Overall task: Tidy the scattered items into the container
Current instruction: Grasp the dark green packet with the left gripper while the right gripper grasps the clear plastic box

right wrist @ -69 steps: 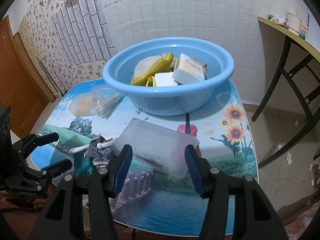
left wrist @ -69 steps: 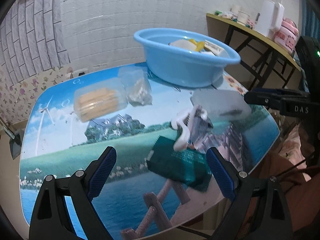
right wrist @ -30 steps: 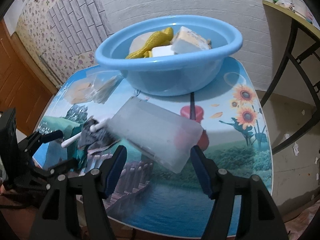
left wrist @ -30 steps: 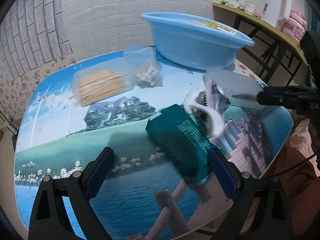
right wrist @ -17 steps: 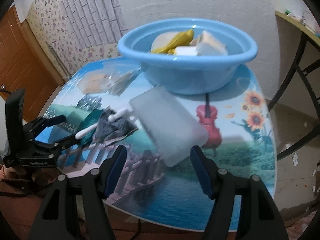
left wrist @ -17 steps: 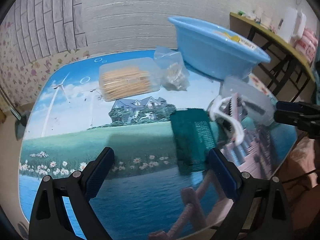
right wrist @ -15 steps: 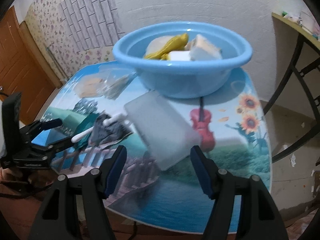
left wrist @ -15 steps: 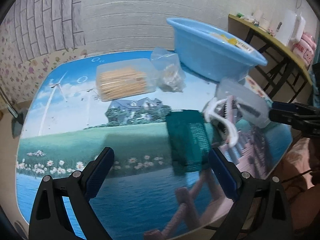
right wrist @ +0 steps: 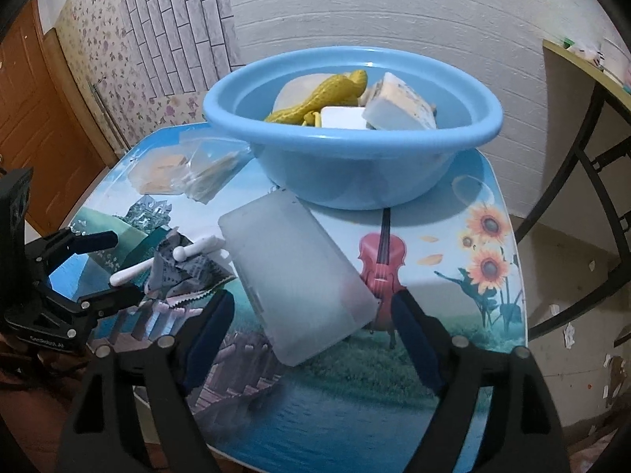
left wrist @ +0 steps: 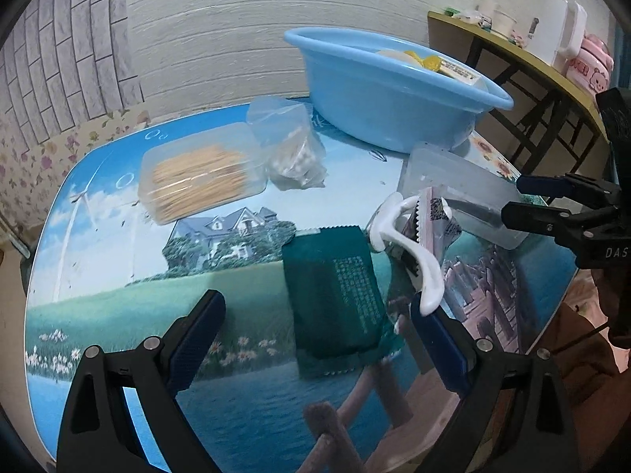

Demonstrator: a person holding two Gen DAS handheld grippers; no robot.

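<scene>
Left wrist view: left gripper (left wrist: pixel 315 331) hanging wide open, holding nothing, straddling green foil packet (left wrist: pixel 335 295) lying flat near table (left wrist: pixel 98 295) edge. Packet looking light, crinkly, slippery; best pinching across short sides.

Right wrist view: right gripper (right wrist: pixel 311 327) gaping, empty, facing frosted plastic case (right wrist: pixel 294 272) lying before blue basin (right wrist: pixel 351 149). Case looking stiff, smooth; gripping across narrow width.

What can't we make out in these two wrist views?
- Blue basin contents: left wrist view, near wall hides all but the tops.
- Frosted plastic case contents: both views, the lid is too cloudy.
- Green packet print: left wrist view, too small to read.
- Green packet in right wrist view: mostly hidden behind the crumpled wrapper.
</scene>
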